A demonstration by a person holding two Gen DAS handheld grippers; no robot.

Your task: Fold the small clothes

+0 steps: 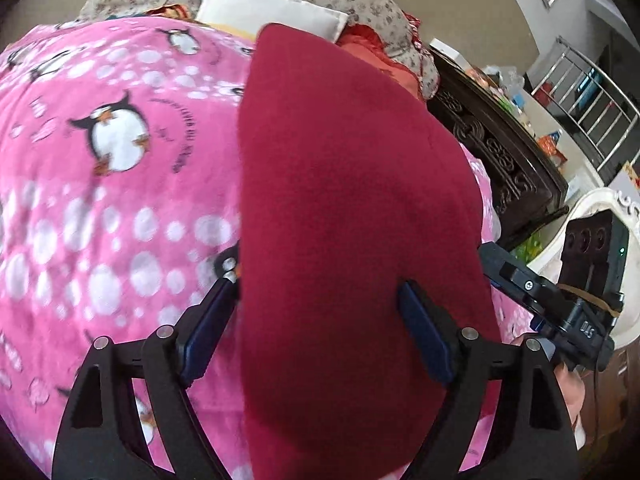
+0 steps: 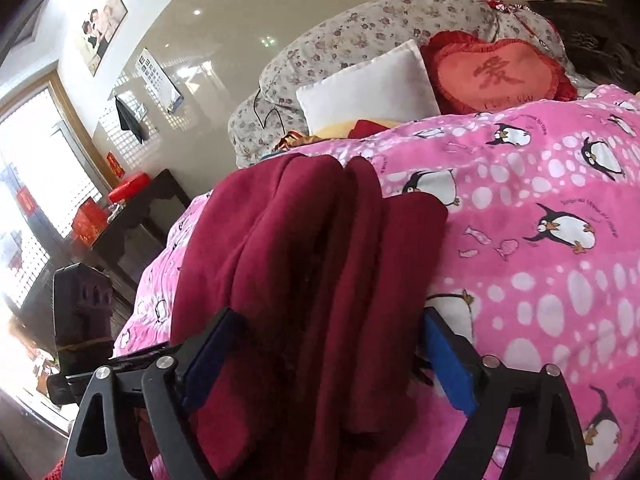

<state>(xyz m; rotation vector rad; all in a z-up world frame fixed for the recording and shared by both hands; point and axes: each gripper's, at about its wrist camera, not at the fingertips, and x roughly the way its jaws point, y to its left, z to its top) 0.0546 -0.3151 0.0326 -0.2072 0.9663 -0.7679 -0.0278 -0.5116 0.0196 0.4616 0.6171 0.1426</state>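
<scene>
A dark red garment [image 1: 352, 200] lies folded in a long strip on the pink penguin blanket [image 1: 120, 184]. My left gripper [image 1: 316, 300] is open, its two blue-padded fingers [image 1: 420, 328] straddling the near end of the garment. In the right wrist view the same garment [image 2: 304, 260] shows stacked folds on the blanket [image 2: 540, 220]. My right gripper [image 2: 328, 332] is open, its fingers [image 2: 448, 360] on either side of the garment's near end. The right gripper's body [image 1: 560, 304] shows at the right edge of the left wrist view.
A white pillow [image 2: 372, 88], a red heart cushion [image 2: 496, 76] and a floral quilt [image 2: 360, 36] lie at the head of the bed. A dark carved headboard [image 1: 492, 148] stands right. A dark side table [image 2: 132, 216] holds red boxes.
</scene>
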